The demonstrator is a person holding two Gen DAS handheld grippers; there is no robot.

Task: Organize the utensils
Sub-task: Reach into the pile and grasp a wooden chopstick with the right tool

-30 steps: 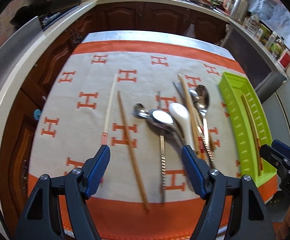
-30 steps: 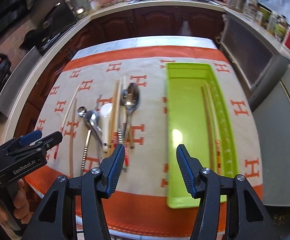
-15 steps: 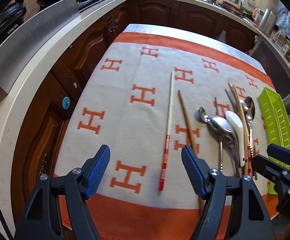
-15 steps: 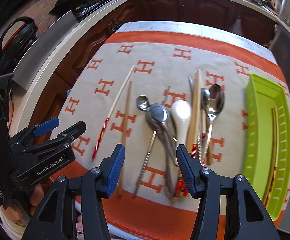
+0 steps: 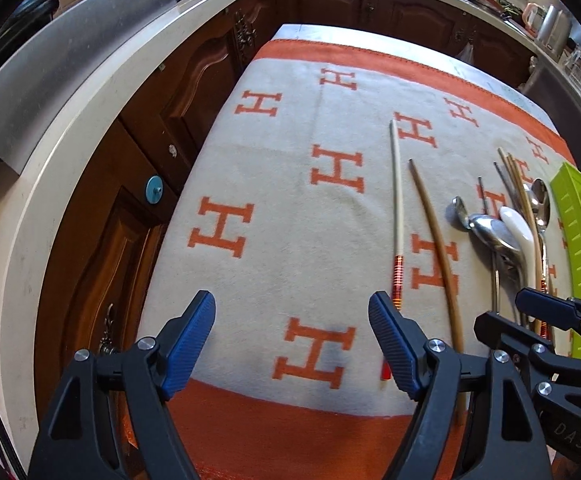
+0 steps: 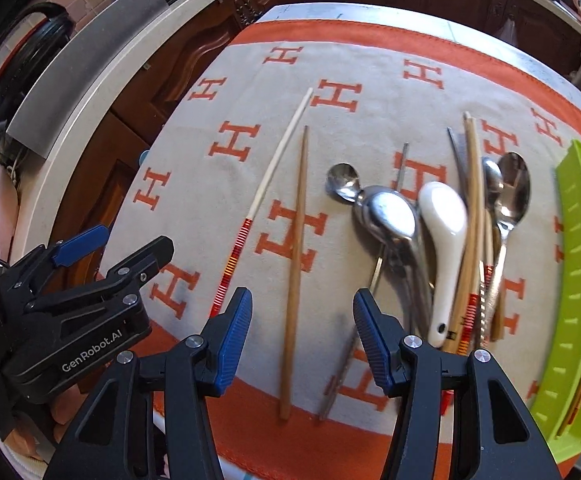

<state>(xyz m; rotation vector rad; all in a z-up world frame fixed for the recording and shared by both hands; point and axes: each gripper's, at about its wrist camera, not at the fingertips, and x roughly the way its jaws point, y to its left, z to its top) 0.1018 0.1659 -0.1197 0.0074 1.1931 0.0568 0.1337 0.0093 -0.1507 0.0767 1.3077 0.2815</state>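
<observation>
left gripper [image 5: 291,338] — jaws wide apart | right gripper [image 6: 301,334] — jaws apart

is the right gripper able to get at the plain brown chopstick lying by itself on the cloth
Probably yes. The right gripper is open and the brown chopstick runs right between its fingers, lying alone on the cloth with nothing on top; the spoons sit off to the side.

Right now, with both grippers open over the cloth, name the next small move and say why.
Probably lower the right gripper onto the plain brown wooden chopstick: it lies alone on the cloth between the open jaws, apart from the spoon pile. The green plastic tray already holds chopsticks. The left gripper hovers over bare cloth.
</observation>
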